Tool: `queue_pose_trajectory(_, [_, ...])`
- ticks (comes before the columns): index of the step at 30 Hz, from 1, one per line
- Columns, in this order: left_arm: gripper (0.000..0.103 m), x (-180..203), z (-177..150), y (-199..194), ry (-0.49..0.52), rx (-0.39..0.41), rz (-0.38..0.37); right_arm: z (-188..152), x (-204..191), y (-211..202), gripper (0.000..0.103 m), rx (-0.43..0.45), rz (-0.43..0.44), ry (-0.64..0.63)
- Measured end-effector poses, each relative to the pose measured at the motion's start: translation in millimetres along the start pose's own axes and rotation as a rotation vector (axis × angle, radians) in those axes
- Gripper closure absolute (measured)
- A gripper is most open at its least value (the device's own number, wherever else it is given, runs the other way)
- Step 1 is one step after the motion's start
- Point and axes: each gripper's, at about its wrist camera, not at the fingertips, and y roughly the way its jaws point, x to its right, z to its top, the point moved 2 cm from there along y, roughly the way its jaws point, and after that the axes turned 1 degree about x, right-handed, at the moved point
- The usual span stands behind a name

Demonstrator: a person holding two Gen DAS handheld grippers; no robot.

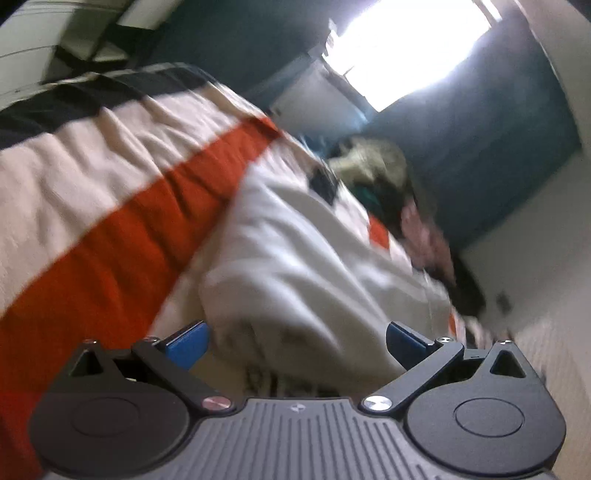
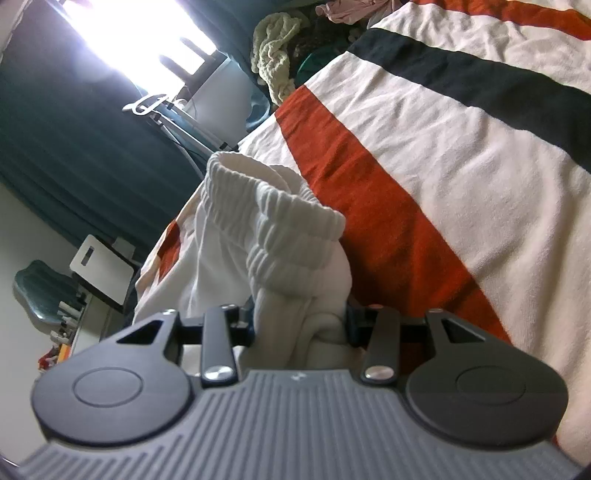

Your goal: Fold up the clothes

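Gripping bunched white garment [image 2: 295, 258] on the striped bed [image 2: 461, 147], right gripper [image 2: 301, 326] fingers are pinching; left gripper [image 1: 297, 341] fingers are gaping empty.

left view: smeared by motion blur throughout
dark print on white garment [image 1: 280, 380]: blurred and cut off behind the left gripper [image 1: 297, 341] body, unreadable
clothes pile [image 1: 373, 173]: blurred, single pieces cannot be told apart
right gripper [image 2: 301, 325] fingers: hidden behind bunched white cloth; pads not visible
garment's lower part: hidden below the right gripper body
window [image 2: 122, 33]: blown out, nothing outside visible
shelf items [image 2: 61, 332]: too small to identify
bed [image 2: 461, 155]: cut off by the right edge
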Motion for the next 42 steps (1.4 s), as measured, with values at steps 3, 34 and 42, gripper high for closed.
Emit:
queue_pose_trajectory(3, [0.0, -18.6, 10.6, 21.8, -0.107, -0.003, 0.026, -0.4, 0.0, 1.3, 0.058, 0.0, -0.006, 0.0])
queue_pose_trajectory(34, [0.063, 127.1, 56.3, 74.8, 0.007, 0.014, -0.169, 105.2, -31.4, -82.6, 0.062, 0.282, 0.253, 0.02])
queue_pose_trajectory(42, [0.063, 253.5, 62.2, 184.3, 0.142, -0.036, -0.25, 206.9, 17.9, -81.3, 0.062, 0.371, 0.18, -0.005])
